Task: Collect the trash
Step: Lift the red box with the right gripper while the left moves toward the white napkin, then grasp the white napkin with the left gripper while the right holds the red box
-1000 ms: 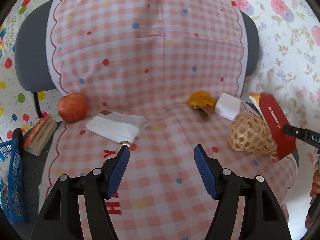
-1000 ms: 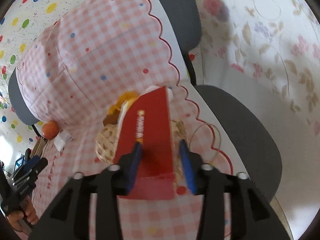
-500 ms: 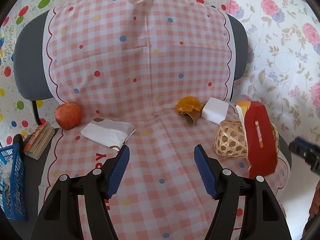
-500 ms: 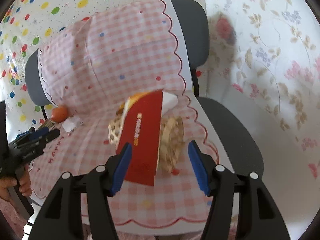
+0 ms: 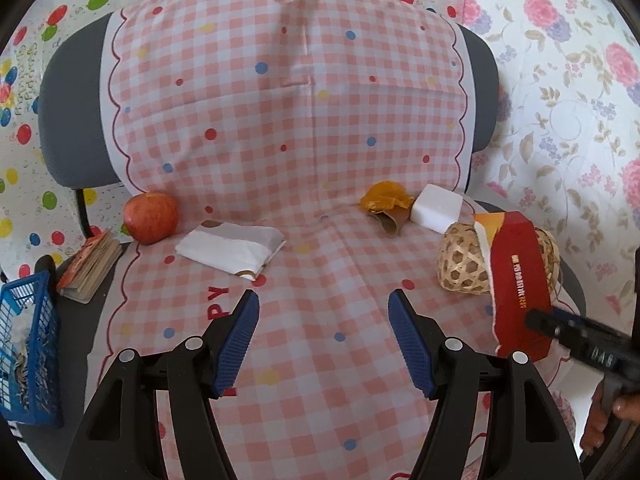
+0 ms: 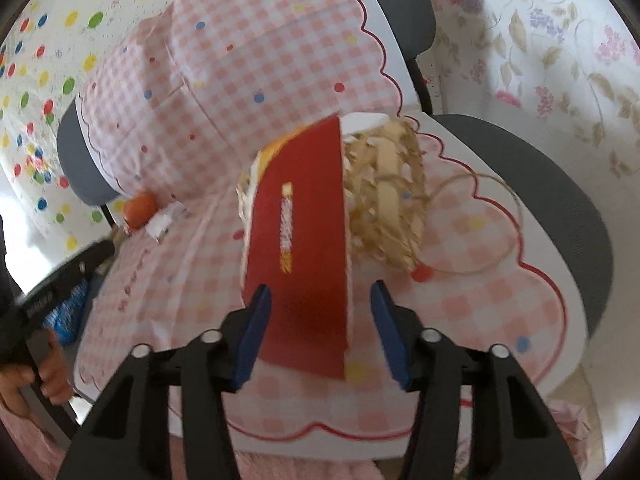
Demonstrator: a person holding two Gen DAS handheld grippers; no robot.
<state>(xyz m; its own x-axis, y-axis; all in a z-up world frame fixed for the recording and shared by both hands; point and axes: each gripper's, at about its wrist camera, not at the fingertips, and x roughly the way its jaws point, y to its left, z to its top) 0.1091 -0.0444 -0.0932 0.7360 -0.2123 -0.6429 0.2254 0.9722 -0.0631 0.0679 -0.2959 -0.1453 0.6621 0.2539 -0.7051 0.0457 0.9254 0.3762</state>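
Note:
A red carton (image 5: 516,276) (image 6: 300,220) leans upright in a woven bamboo basket (image 5: 460,260) (image 6: 384,208) at the right of the chair seat. My right gripper (image 6: 320,324) straddles the carton's lower end and its jaws are closing. The left pad is at the carton's edge, while a gap remains at the right pad. My left gripper (image 5: 324,336) hangs open over the middle of the seat, nothing between its fingers. Orange peel (image 5: 386,198) with a brown scrap, a white block (image 5: 436,208) and a folded white wrapper (image 5: 232,248) lie on the checked cloth (image 5: 320,360).
An apple (image 5: 151,218) rests at the seat's back left. A small book (image 5: 90,268) lies on the chair's left edge. A blue mesh basket (image 5: 24,340) with scraps stands at the far left. The chair backrest rises behind, with patterned walls around it.
The right gripper let go of the red carton in the basket and drew back. It has now come forward again, with narrower jaws around the carton's base. The left gripper stays open.

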